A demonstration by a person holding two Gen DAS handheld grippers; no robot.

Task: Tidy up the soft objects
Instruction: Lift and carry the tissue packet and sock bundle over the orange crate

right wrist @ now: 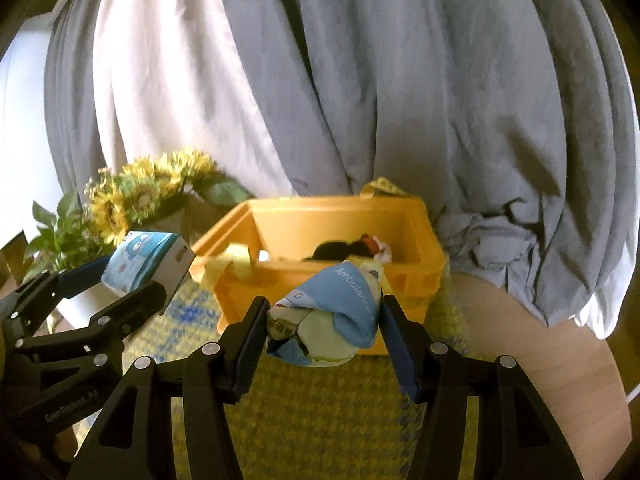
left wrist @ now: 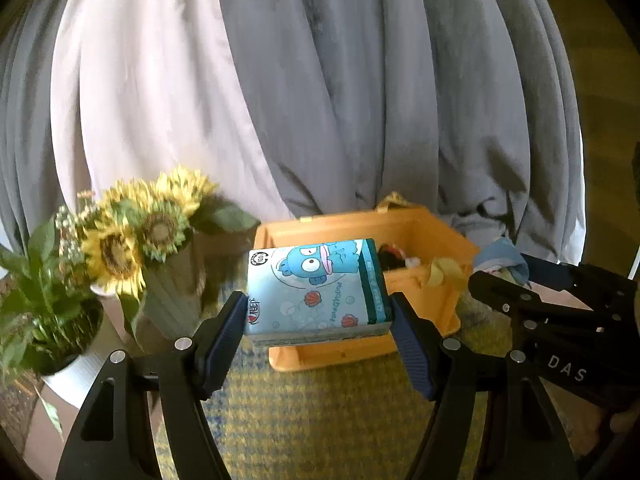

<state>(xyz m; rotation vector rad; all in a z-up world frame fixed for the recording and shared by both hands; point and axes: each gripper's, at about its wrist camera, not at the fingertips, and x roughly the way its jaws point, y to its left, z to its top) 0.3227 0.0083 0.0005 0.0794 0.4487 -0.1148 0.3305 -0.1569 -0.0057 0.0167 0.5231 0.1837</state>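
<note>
My left gripper is shut on a blue cartoon tissue pack and holds it in the air just in front of the orange bin. The pack also shows at the left of the right wrist view. My right gripper is shut on a bunched blue and pale-green cloth printed "Ambulance", held in front of the orange bin. Dark and red soft items lie inside the bin. The right gripper appears at the right of the left wrist view.
A sunflower bouquet and a green plant in a white pot stand left of the bin. A yellow-blue checked mat covers the table. Grey and white curtains hang behind. Bare wooden table lies to the right.
</note>
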